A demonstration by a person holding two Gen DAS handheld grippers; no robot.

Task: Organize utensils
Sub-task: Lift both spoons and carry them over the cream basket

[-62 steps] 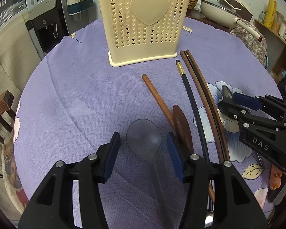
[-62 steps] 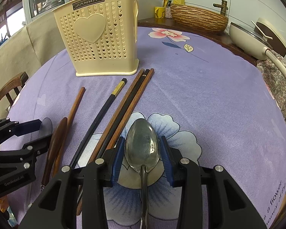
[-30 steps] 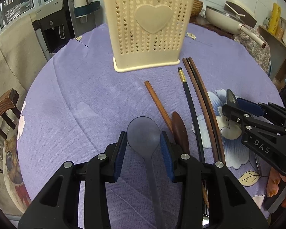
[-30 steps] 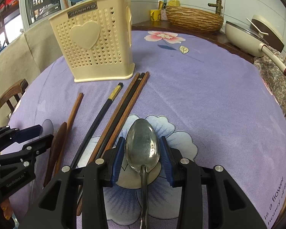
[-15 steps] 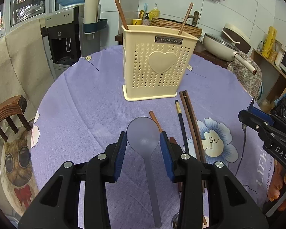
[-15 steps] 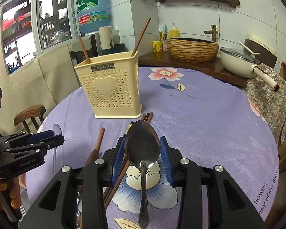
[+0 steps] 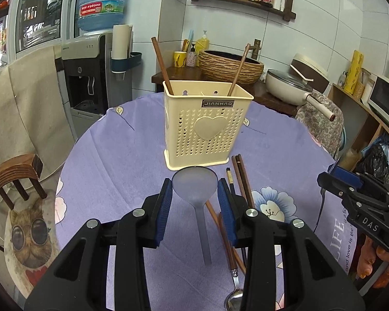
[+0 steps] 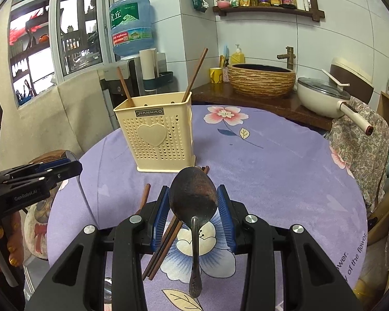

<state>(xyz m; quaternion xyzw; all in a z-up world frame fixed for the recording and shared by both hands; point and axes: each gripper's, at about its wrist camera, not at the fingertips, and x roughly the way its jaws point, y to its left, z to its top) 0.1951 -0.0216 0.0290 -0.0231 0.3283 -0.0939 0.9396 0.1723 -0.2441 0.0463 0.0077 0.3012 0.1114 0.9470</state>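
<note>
My left gripper (image 7: 195, 191) is shut on a translucent grey plastic spoon (image 7: 195, 185), held above the table with its handle hanging down. My right gripper (image 8: 193, 199) is shut on a metal spoon (image 8: 193, 194), also lifted, handle down. The cream perforated utensil holder (image 7: 206, 129) stands ahead on the purple tablecloth (image 7: 116, 165) with two brown chopsticks (image 7: 162, 64) sticking out; it also shows in the right wrist view (image 8: 157, 140). Dark chopsticks (image 7: 242, 176), a black chopstick (image 7: 230, 184), a wooden spoon and another metal spoon (image 7: 234, 295) lie on the cloth.
A wooden chair (image 7: 13, 178) stands at the table's left. A water dispenser (image 7: 90, 77) is behind. A counter with a woven basin (image 8: 262, 80) and a pan (image 8: 324, 96) is at the back right. Dark chopsticks (image 8: 166, 241) lie under my right gripper.
Both grippers have risen from the table with their spoons; the left one closed on the plastic spoon first. The holder now looks lower and farther in both views.
</note>
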